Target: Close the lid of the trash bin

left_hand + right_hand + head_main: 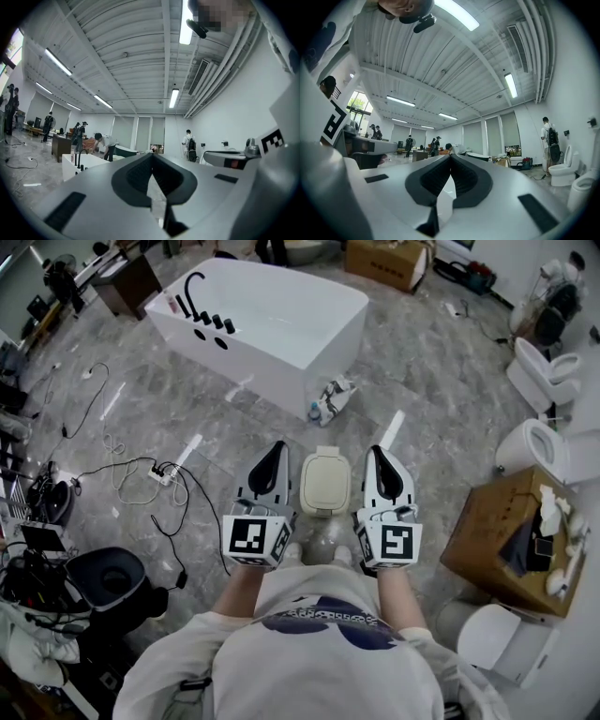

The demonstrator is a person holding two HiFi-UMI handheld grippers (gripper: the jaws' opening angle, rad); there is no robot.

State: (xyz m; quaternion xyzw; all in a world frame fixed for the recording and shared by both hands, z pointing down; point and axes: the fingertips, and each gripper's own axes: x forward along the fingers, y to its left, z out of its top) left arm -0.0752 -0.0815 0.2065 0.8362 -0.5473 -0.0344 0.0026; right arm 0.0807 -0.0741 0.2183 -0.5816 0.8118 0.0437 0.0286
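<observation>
In the head view a small cream trash bin stands on the grey marble floor just ahead of the person's feet, its lid lying flat on top. My left gripper hangs to the bin's left and my right gripper to its right, both above the floor and apart from the bin. Each points forward, away from the person. In the left gripper view the left gripper has its jaws shut with nothing between them. The right gripper in its own view is shut and empty too. Neither gripper view shows the bin.
A white bathtub stands ahead, with a plastic bag of bottles at its near corner. A cardboard box and toilets crowd the right. A power strip with cables and dark equipment lie left.
</observation>
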